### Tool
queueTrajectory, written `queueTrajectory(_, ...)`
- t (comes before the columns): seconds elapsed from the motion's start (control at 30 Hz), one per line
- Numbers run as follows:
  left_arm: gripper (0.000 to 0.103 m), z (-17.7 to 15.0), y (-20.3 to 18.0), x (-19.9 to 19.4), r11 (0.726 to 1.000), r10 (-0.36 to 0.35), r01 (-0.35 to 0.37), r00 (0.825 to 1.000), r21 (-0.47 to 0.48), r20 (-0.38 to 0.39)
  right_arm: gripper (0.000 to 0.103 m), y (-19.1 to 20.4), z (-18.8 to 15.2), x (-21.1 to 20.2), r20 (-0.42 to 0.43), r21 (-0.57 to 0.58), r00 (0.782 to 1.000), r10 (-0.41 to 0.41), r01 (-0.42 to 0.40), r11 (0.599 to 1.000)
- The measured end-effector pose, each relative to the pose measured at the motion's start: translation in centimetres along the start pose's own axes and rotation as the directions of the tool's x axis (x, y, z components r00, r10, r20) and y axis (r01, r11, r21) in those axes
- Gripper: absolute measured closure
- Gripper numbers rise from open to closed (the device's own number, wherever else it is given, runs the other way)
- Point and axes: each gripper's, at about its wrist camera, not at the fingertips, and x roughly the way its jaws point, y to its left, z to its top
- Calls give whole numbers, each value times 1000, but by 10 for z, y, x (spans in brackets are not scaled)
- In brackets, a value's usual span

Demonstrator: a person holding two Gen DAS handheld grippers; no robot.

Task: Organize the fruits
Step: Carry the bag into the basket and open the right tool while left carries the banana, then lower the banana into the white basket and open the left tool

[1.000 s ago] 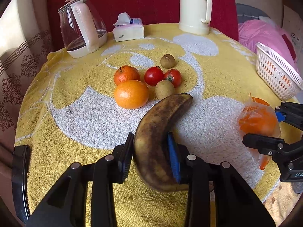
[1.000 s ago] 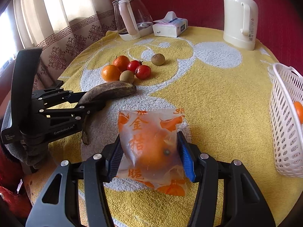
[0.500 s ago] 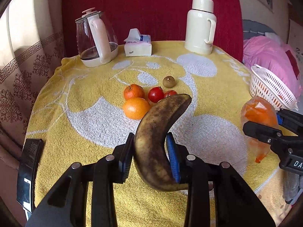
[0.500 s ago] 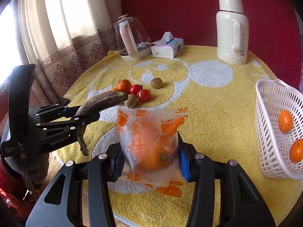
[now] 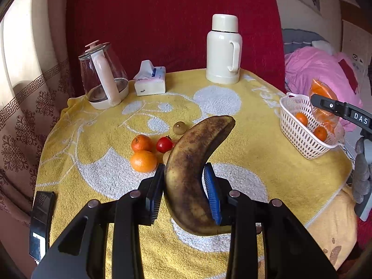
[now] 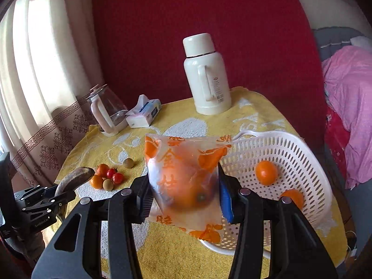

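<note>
Yellow towelling covers the table [image 5: 255, 121]. Both loads have risen off it: the left gripper [image 5: 183, 193] clamps the banana [image 5: 193, 162], while the right gripper [image 6: 183, 193], after tightening on the bagged orange [image 6: 186, 181], has swung it to the basket [image 6: 290, 144] at three o'clock, probably to drop it in.

Orange characters "金桔" on the clear bag [image 6: 186, 176], frame centre. White letters "DAS" on the right gripper [image 5: 325, 109], right edge.
</note>
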Motion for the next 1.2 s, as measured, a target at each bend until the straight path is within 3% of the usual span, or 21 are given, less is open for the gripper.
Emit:
queueTrajectory(0.23, 68, 11, -21, -2, 999, -22, 22, 1000, 33, 11, 52, -42, 1, 16, -52, 104, 996, -73, 78, 992)
queueTrajectory(0.37, 69, 15, -30, 1, 998, -39, 39, 999, 47, 3, 39, -50, -3, 21, -82, 125, 993, -89, 99, 987)
queueTrajectory(0.43, 68, 16, -35, 2, 997, -49, 49, 999, 54, -2, 38, -52, -2, 20, -80, 139, 993, -82, 93, 986)
queueTrajectory(0.83, 68, 51, -86, 5, 983, -147, 143, 989, 118, 22, 35, -67, 16, -24, 58, 219, 993, -101, 86, 972)
queueTrajectory(1.07, 68, 75, -130, 25, 967, -225, 224, 974, 124, -9, 28, -86, 27, -61, 179, 294, 972, -154, 97, 951)
queueTrajectory(1.2, 68, 83, -161, 39, 949, -280, 283, 959, 142, -40, 28, -94, 29, -72, 207, 313, 963, -172, 101, 945)
